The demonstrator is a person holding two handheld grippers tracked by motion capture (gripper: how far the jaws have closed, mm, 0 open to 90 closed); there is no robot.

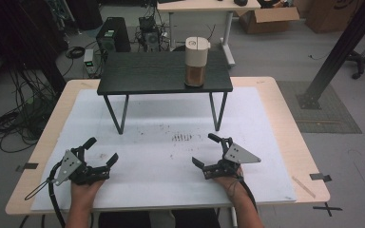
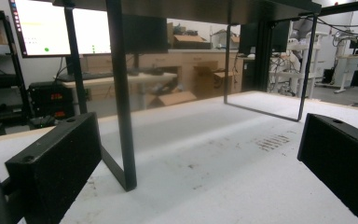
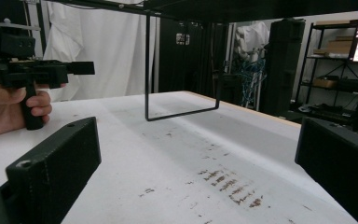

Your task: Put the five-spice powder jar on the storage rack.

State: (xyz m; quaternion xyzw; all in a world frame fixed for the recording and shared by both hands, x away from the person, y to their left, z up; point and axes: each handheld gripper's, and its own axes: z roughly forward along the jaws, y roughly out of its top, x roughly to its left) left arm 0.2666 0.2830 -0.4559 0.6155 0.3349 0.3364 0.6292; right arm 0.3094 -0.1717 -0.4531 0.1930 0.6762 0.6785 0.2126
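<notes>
Both grippers, left [image 1: 103, 150] and right [image 1: 206, 149], are held wide open and empty on the white mat [image 1: 161, 190]. Well beyond them, the canister [image 1: 196, 61] stands upright on the black riser [image 1: 142, 76]; it is best approached level, jaws straddling its body.

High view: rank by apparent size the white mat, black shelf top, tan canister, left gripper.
1. White foam mat
2. Black raised shelf top
3. Left hand-held gripper, though nearness to the camera inflates it
4. Tan cylindrical canister with white lid
</notes>
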